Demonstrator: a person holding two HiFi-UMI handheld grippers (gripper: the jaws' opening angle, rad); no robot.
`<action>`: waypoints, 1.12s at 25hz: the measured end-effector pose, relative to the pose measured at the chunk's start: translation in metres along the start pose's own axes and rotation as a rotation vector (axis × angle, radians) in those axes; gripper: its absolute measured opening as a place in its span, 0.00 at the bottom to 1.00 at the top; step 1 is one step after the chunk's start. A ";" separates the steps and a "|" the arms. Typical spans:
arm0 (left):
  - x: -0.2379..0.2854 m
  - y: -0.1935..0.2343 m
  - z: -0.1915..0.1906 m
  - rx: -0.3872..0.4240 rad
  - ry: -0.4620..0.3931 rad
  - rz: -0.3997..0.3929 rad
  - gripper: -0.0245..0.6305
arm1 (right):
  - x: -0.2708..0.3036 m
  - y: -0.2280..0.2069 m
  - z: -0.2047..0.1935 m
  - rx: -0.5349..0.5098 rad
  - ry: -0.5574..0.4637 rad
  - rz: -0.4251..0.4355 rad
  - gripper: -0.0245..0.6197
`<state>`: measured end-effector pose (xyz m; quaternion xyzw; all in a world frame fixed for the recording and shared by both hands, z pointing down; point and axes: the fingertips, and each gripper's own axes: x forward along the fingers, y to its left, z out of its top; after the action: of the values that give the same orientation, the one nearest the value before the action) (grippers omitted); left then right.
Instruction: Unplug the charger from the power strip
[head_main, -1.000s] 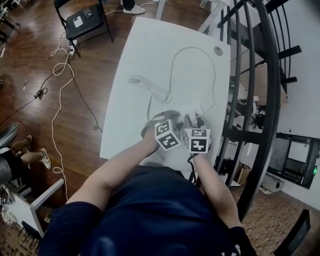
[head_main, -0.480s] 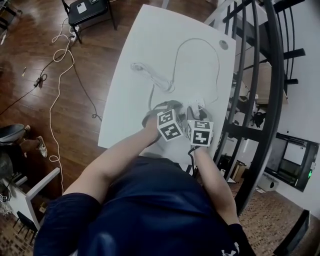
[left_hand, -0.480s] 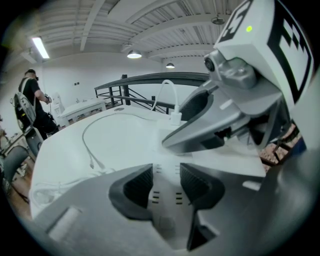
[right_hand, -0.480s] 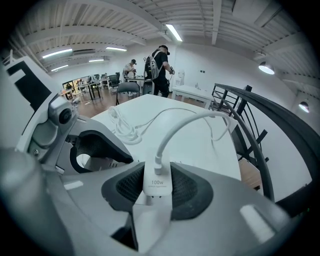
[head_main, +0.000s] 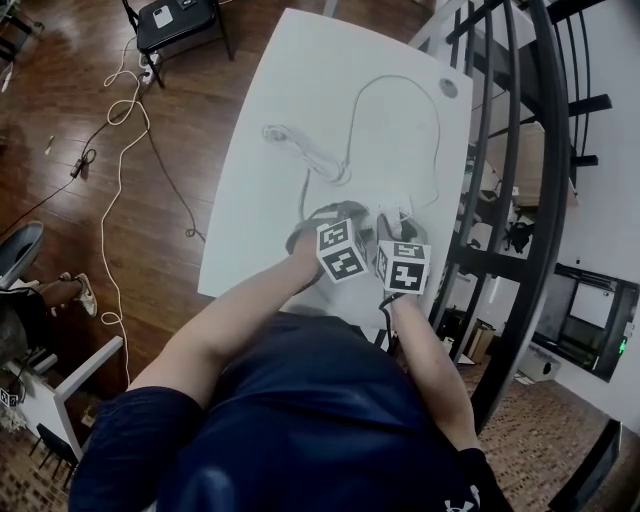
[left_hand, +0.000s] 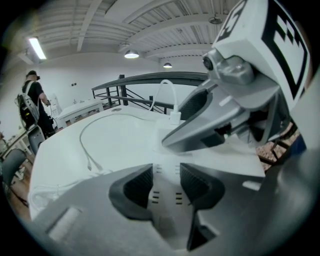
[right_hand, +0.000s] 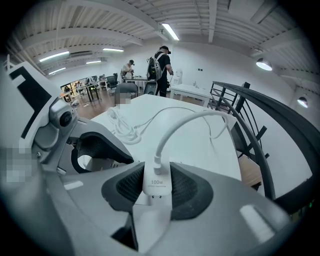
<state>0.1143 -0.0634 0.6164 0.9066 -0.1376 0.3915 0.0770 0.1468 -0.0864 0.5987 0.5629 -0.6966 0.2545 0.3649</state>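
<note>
A white power strip (left_hand: 166, 198) lies near the front of the white table (head_main: 300, 90). My left gripper (left_hand: 167, 176) is shut on its body, with socket slots showing between the pads. A white charger (right_hand: 156, 179) stands on the strip (right_hand: 149, 222), short prongs just visible under it. My right gripper (right_hand: 156, 189) is shut on the charger's sides. The charger's white cable (head_main: 400, 105) arcs over the table. In the head view both grippers sit side by side, left (head_main: 335, 212) and right (head_main: 396, 222), and hide most of the strip.
A bundled white cord (head_main: 305, 155) lies mid-table, and a round grommet (head_main: 448, 88) is at the far right corner. A black stair railing (head_main: 520, 200) runs close along the table's right edge. A chair (head_main: 175, 25) and loose floor cables (head_main: 120, 170) are to the left.
Only the head camera shifted a little. Both grippers keep their place and their holds.
</note>
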 end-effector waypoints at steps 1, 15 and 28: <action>0.000 0.000 0.000 0.001 -0.001 -0.001 0.30 | 0.000 0.000 0.000 -0.010 0.002 -0.003 0.25; 0.002 0.003 -0.003 -0.005 -0.008 0.019 0.30 | -0.041 -0.009 0.070 0.083 -0.204 0.032 0.26; -0.075 0.012 0.004 -0.329 -0.205 0.055 0.30 | -0.078 -0.027 0.052 0.639 -0.267 0.276 0.26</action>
<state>0.0643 -0.0620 0.5588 0.9129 -0.2315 0.2711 0.1990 0.1697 -0.0859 0.5043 0.5774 -0.6928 0.4303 0.0386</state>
